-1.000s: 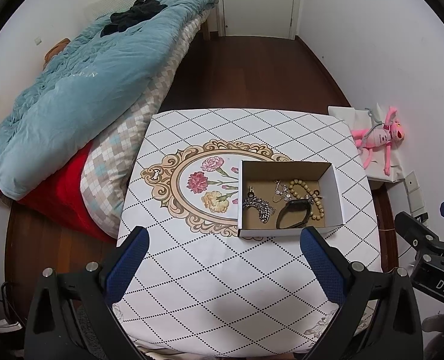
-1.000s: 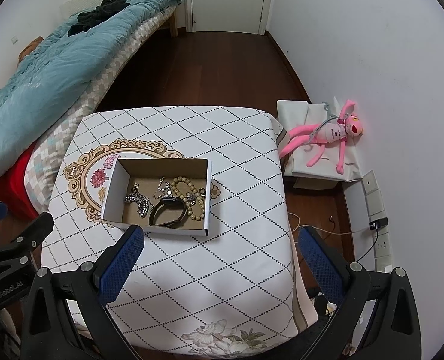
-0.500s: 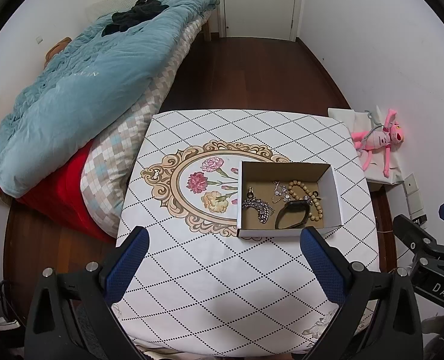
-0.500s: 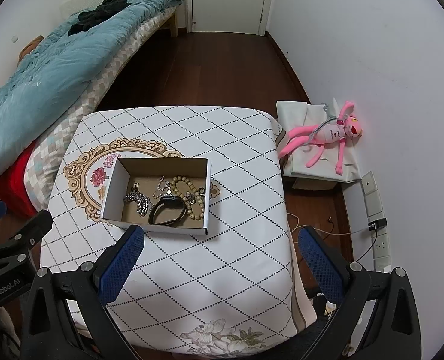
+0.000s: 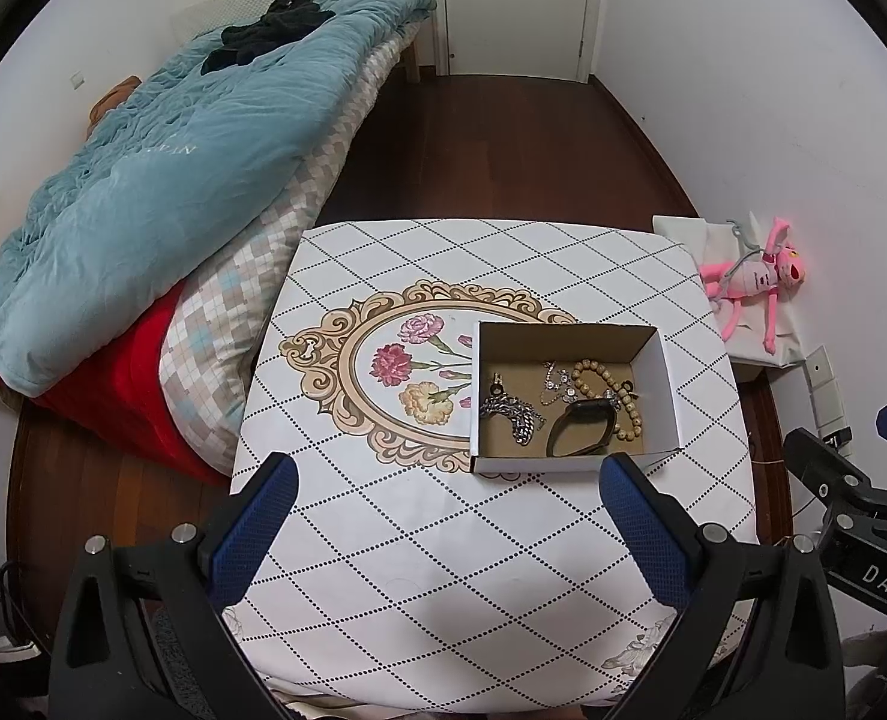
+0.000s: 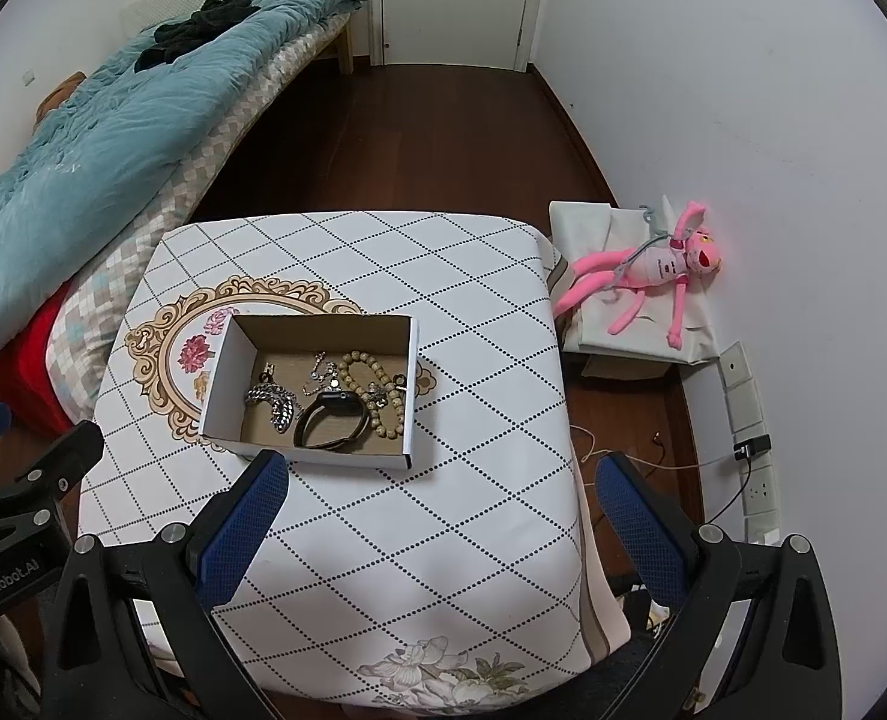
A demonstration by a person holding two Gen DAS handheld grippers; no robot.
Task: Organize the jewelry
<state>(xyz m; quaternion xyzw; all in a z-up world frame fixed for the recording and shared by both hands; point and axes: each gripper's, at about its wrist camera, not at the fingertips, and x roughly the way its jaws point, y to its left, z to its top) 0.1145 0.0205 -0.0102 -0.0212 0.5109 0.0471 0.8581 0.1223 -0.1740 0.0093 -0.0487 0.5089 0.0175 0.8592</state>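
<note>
An open cardboard box [image 5: 662,384] [image 6: 224,372] stands on the small table [image 5: 443,540] [image 6: 473,420]. Inside lie a silver chain [image 5: 512,411] [image 6: 272,399], a black band [image 5: 581,433] [image 6: 329,427], a wooden bead bracelet [image 5: 614,399] [image 6: 377,393] and a thin sparkly chain [image 5: 554,377] [image 6: 318,373]. My left gripper [image 5: 443,483] hangs open above the table's near half, short of the box. My right gripper [image 6: 440,480] is open too, over the table's near right edge, with nothing between its fingers.
A bed with a blue quilt [image 5: 161,168] [image 6: 89,138] presses against the table's left side. A pink plush toy [image 5: 755,282] [image 6: 653,267] lies on a white bundle by the right wall. Wall sockets and cables [image 6: 749,450] sit low at the right.
Both views have drifted very slightly; the box appears a little farther up in the frames. Both grippers stay open and nothing in the box has moved.
</note>
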